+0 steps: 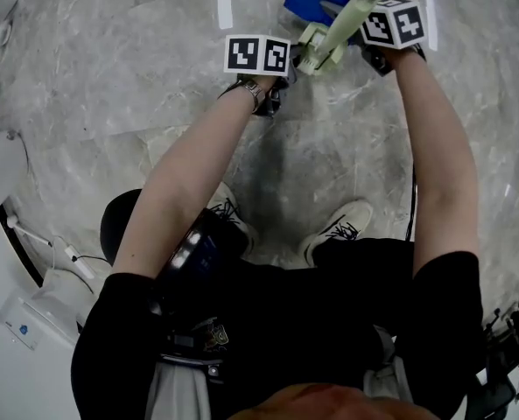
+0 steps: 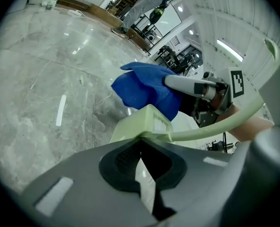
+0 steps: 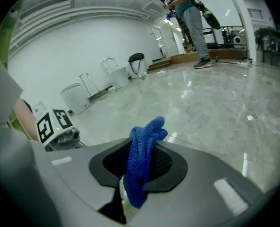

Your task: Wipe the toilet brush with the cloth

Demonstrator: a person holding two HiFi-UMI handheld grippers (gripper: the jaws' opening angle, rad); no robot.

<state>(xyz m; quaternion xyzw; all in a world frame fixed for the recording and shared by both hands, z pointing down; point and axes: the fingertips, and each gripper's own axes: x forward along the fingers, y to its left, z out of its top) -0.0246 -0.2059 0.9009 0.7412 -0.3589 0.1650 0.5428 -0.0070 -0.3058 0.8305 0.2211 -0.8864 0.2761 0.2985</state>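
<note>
Marble floor (image 1: 154,77) below you, and both tools are held up in front of you. One pale green toilet brush (image 2: 142,124): your left gripper (image 2: 142,143) is clamped tight on a thin part of it. One blue cloth (image 2: 144,90): your right gripper (image 3: 139,150) is pinching it, and it's bunched just beyond the brush. I can't confirm they touch. Looks like both grips are set and the wipe is about to begin. Next: hold the left steady, press the cloth on and drag it along the brush. Count: two grippers, one brush, one cloth.
</note>
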